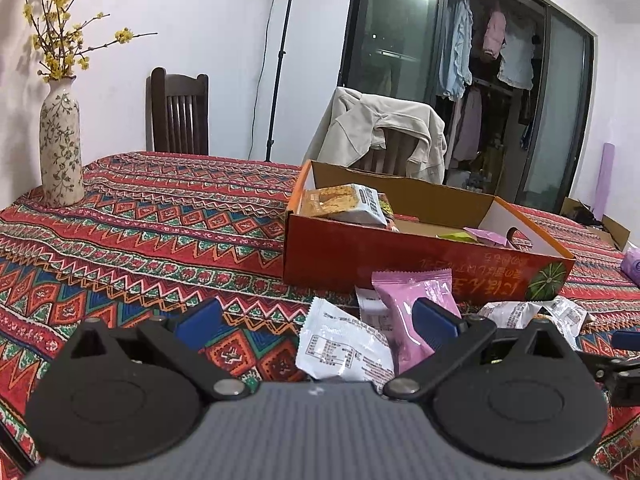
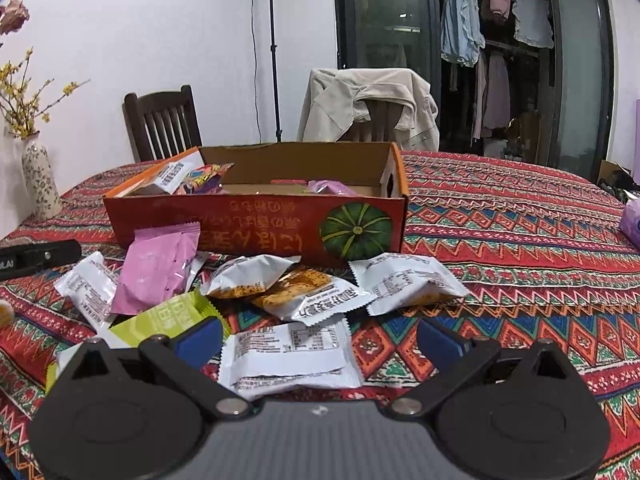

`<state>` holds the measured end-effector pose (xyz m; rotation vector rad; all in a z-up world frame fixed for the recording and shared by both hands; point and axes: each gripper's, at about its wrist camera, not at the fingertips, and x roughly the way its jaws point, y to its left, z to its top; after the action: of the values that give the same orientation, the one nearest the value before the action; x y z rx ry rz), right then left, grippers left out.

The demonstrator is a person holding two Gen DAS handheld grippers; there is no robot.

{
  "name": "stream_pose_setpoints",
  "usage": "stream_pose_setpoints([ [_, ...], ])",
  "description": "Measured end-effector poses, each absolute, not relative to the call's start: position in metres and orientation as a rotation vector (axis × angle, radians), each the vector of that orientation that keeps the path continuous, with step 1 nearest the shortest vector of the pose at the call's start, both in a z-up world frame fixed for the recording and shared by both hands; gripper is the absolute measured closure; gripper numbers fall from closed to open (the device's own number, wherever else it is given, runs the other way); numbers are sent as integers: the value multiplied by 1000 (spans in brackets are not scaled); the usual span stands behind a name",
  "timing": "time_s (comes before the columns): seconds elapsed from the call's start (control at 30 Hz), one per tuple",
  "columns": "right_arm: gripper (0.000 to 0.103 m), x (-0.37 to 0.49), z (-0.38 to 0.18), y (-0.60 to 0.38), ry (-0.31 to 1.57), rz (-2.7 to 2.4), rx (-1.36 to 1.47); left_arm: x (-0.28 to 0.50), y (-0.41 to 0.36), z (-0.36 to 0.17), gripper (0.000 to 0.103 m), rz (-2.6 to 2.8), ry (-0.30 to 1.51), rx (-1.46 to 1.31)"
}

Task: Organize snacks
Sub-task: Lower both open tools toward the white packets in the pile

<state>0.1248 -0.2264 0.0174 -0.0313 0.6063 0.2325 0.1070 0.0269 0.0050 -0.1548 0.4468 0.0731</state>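
White packet point(image 2: 288, 356) between open right tongs point(image 2: 318, 340); box point(image 2: 256, 224) beyond.

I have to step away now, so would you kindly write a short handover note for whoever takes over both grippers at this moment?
Left gripper: open, holding nothing, low over the tablecloth beside the loose packets.
Right gripper: open, empty, with a white packet lying between its fingers.
Orange box: open on the table, already holding several snacks, including a pink packet.
Still outside, in front of the box: another pink packet, a green packet, and several white packets.
Left to do: move the loose packets into the box, probably starting with the white one.
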Motion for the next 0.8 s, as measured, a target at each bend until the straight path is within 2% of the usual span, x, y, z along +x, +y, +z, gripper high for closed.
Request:
stream_pose_setpoints([
  [0.3, 0, 151, -5, -206, 735, 254, -103, 106, 28, 4, 0, 64, 452, -171],
  [0.67, 0, 150, -6, -207, 726, 264, -100, 107, 29, 3, 0, 73, 461, -180],
  [0.73, 2, 149, -6, -207, 722, 271, -102, 107, 30, 2, 0, 75, 463, -184],
  [0.8, 10, 147, -5, -207, 715, 288, -99, 107, 30, 2, 0, 77, 464, -185],
])
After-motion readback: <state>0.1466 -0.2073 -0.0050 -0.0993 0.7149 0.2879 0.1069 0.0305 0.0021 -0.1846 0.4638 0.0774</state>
